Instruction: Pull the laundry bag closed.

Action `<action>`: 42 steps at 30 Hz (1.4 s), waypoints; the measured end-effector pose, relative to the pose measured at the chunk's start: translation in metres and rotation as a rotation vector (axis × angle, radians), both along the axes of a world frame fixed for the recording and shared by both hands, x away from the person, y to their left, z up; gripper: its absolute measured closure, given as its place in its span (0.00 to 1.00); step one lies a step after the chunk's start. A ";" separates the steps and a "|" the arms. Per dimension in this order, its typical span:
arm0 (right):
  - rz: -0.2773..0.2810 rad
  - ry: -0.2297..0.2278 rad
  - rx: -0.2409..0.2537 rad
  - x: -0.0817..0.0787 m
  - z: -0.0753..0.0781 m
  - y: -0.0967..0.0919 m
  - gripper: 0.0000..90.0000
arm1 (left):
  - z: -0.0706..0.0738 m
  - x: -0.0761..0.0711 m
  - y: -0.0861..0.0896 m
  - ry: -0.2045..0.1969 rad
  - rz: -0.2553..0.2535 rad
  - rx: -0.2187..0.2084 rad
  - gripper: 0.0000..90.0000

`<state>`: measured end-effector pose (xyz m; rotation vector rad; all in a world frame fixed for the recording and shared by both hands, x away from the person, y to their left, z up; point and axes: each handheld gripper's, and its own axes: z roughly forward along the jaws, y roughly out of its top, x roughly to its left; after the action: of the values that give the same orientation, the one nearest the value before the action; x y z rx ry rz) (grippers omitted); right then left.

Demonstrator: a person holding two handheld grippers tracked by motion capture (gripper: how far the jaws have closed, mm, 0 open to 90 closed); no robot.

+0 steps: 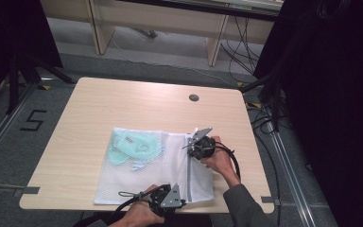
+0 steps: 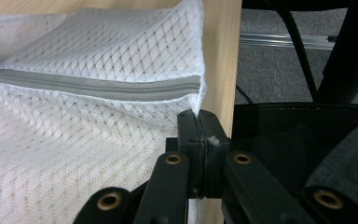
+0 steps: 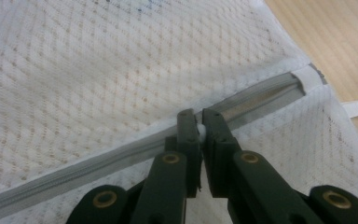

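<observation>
Mint garment (image 1: 134, 148) inside mesh bag (image 1: 123, 184)

A light wooden table (image 1: 99, 101) carries a white mesh bag (image 1: 123, 184).

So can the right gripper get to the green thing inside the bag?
Probably not yet. The green thing lies inside the white mesh bag, and the right gripper is shut at the grey zipper.
</observation>
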<state>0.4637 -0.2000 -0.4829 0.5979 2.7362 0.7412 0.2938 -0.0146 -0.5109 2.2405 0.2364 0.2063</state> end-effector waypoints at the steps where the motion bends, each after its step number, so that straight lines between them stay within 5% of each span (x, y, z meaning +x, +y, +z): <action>1: -0.004 0.002 0.000 0.000 0.000 0.000 0.96 | 0.000 0.000 0.000 0.001 0.000 -0.002 0.99; 21: -0.044 -0.024 0.000 0.013 -0.001 0.000 0.96 | -0.001 0.000 0.000 0.053 -0.010 -0.008 0.99; 42: -0.077 -0.079 0.010 0.028 0.000 -0.001 0.96 | -0.002 0.000 0.001 0.039 -0.023 0.006 0.99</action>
<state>0.4918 -0.2015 -0.4830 0.6575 2.6233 0.7440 0.2936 -0.0136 -0.5128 2.2533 0.2313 0.1518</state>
